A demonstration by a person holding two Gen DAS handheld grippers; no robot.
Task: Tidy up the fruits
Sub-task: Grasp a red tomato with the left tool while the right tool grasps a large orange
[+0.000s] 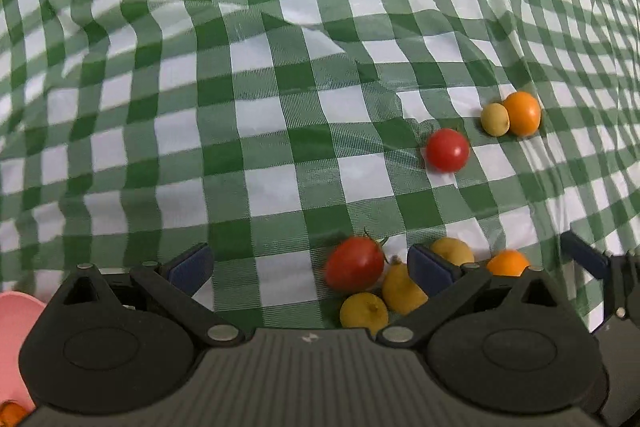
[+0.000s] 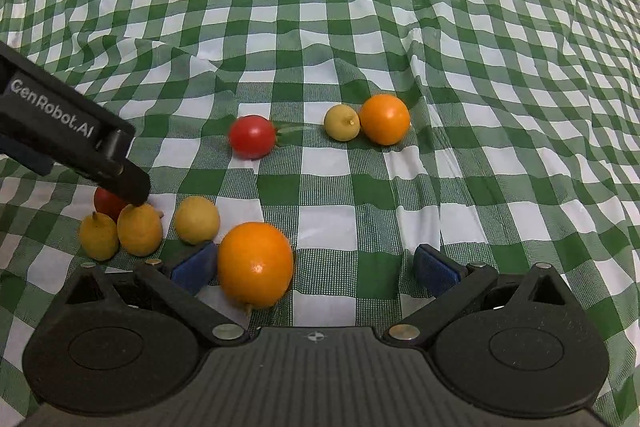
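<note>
Both grippers wide apart over fruits scattered on the checked bench cloth (image 2: 360, 27)
The right gripper (image 2: 312, 269) has an orange (image 2: 255, 264) touching its left pad; the left gripper (image 1: 310, 267) hovers empty beside a red tomato (image 1: 354, 263) and yellow fruits (image 1: 364, 313)

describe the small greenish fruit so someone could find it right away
On the green checked tablecloth, look at the far pair of fruits beyond the red tomato. The small greenish fruit touches the left side of an orange. It is duller and greener than the nearer yellow fruits.
</note>
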